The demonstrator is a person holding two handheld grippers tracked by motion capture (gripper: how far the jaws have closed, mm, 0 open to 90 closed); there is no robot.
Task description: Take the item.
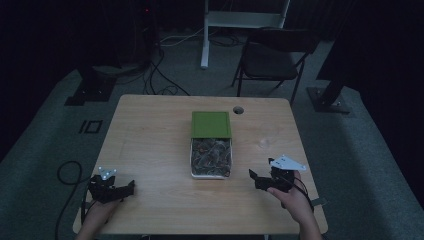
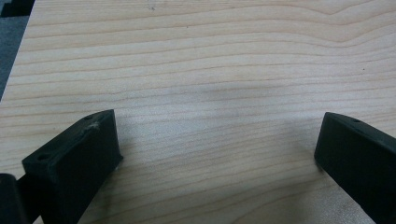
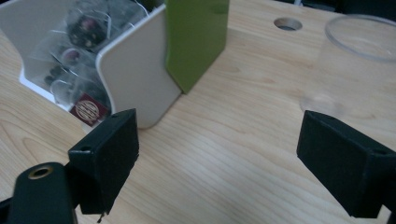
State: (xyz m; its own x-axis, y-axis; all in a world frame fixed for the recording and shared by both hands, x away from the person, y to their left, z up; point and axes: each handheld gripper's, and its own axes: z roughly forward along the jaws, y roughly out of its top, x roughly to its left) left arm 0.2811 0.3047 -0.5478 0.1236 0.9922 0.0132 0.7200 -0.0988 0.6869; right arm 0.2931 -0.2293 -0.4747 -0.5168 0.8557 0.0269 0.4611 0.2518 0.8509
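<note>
A white box [image 1: 192, 159] full of tea bags [image 1: 211, 156] lies in the middle of the wooden table [image 1: 150, 145], its green sleeve [image 1: 211, 124] slid toward the far side. My left gripper [image 1: 129, 190] rests near the front left corner, open, and in the left gripper view [image 2: 219, 135] there is only bare wood between its jaws. My right gripper [image 1: 255, 180] sits front right, open and empty [image 3: 219, 135], aimed past the white box [image 3: 135, 70] and green sleeve [image 3: 196, 37]. The tea bags [image 3: 79, 32] show inside. A clear glass [image 3: 359, 60] stands beyond its right jaw.
A round cable hole [image 1: 238, 110] is in the table behind the box, also seen as the hole [image 3: 287, 23] in the right gripper view. A dark folding chair [image 1: 275, 55] and a white desk leg [image 1: 204, 35] stand beyond the far edge. Cables lie on the grey floor [image 1: 160, 75].
</note>
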